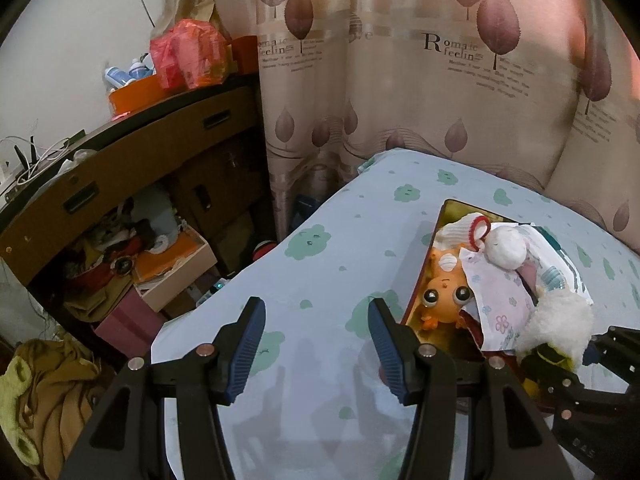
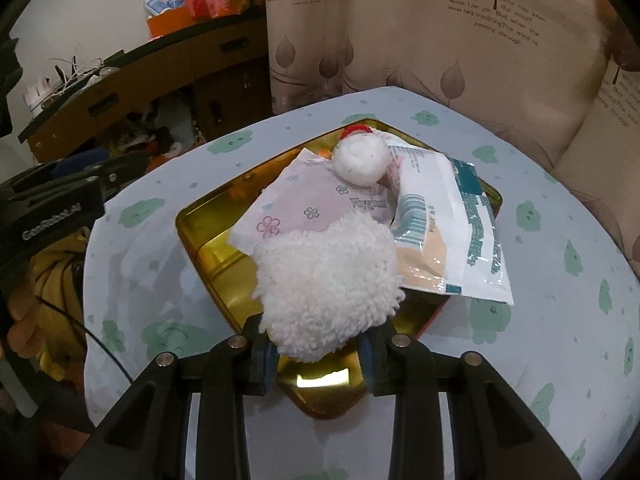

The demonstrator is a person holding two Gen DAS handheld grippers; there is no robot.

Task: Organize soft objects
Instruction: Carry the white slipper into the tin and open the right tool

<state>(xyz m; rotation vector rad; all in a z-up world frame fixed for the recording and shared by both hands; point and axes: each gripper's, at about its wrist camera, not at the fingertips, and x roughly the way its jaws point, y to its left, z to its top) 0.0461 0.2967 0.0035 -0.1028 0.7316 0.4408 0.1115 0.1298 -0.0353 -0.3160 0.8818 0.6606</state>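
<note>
A gold tin (image 2: pixel 188 220) sits on the pale blue tablecloth with soft things piled in it. These are a floral tissue pack (image 2: pixel 304 204), a white wipes packet (image 2: pixel 452 220), a white ball with a red loop (image 2: pixel 362 160) and an orange big-eyed toy (image 1: pixel 444 292). My right gripper (image 2: pixel 320 344) is shut on a white fluffy plush (image 2: pixel 328 284), which hangs over the tin's near corner. In the left wrist view the plush (image 1: pixel 560 324) shows at the tin's (image 1: pixel 420 292) right end. My left gripper (image 1: pixel 316 308) stands open over bare cloth left of the tin, holding nothing.
A leaf-print curtain (image 1: pixel 400 80) hangs close behind the table. To the left, past the table edge (image 1: pixel 240 280), stands a cluttered brown shelf unit (image 1: pixel 120 168) with boxes. A yellow-brown cloth heap (image 1: pixel 48 392) lies on the floor.
</note>
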